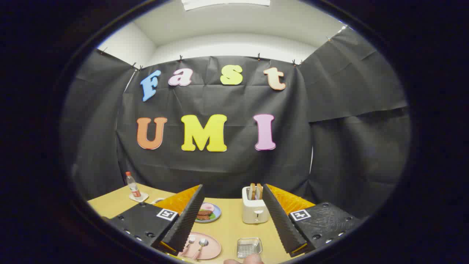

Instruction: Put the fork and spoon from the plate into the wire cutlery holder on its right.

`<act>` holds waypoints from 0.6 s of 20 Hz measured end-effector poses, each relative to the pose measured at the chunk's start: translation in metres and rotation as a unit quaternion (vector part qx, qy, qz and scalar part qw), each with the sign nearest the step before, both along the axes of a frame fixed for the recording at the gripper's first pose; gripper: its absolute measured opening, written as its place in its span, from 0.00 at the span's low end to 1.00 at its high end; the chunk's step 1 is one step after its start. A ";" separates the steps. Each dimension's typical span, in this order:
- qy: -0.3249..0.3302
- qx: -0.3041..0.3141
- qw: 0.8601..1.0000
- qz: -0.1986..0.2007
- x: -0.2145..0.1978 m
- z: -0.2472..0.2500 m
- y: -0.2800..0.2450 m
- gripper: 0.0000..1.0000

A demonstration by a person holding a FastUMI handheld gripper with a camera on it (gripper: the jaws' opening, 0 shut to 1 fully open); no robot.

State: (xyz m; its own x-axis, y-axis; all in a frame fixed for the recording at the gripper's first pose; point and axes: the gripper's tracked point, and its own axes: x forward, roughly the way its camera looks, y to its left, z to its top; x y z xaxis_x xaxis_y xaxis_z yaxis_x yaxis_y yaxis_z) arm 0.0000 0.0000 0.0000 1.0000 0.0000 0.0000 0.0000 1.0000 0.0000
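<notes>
A pink plate [212,249] lies on the wooden table below and between my fingers, nearer the left one. On it rest a fork [189,242] and a spoon [201,245], side by side with pink handles. To the plate's right sits the wire cutlery holder [249,247], with nothing visible in it. My gripper [231,196] is held high above the table, open wide, with nothing between its fingers. The left finger [187,220] hides the plate's left rim.
A white toaster [254,211] with bread slices stands beyond the holder, next to the right finger. A blue plate [214,214] holding food lies beyond the pink one. A bottle [133,186] stands on a coaster at the far left. Fingertips of a hand [243,260] show near the holder.
</notes>
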 end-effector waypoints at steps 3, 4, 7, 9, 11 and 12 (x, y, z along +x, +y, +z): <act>-0.009 -0.001 1.000 0.008 -0.003 0.007 0.005 0.95; -0.012 0.002 1.000 0.013 -0.005 0.010 0.008 0.95; -0.019 0.005 1.000 0.015 -0.008 0.013 0.009 0.95; -0.017 0.005 1.000 0.015 -0.007 0.011 0.012 0.95; -0.013 0.004 1.000 0.018 -0.006 0.008 0.016 0.95; -0.011 0.003 1.000 0.020 -0.007 0.008 0.018 0.95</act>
